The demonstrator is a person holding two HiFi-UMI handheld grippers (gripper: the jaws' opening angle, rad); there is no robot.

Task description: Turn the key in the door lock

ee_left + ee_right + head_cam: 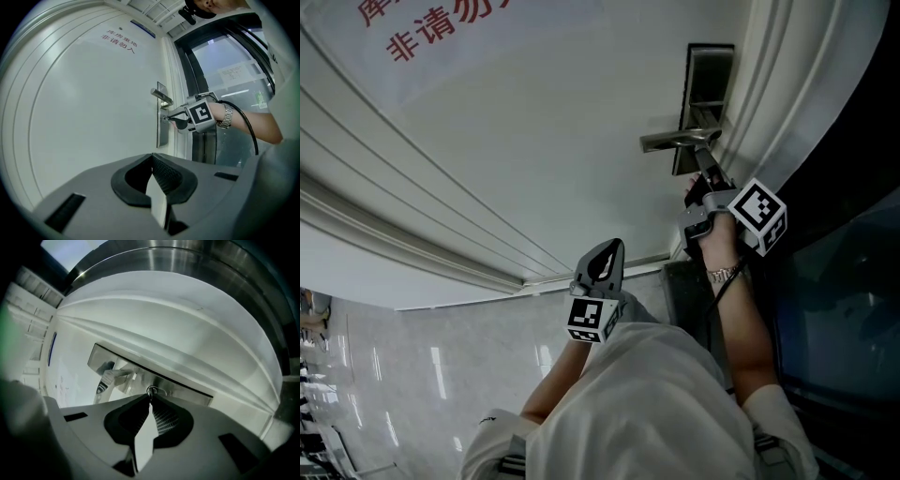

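White panelled door [534, 141], lock plate [710, 70] at right. Right gripper [150, 398] pinches the key [151, 391] seated in the plate; left gripper [152, 155] clenched, empty, well clear. Risk: tip-only grip may slip while turning.

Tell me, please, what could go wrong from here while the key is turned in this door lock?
1. The right gripper pinches the key only at the tips of its jaws, so the key may slip when twisted.
2. The door handle sits close above that gripper; rolling the wrist might bump it.
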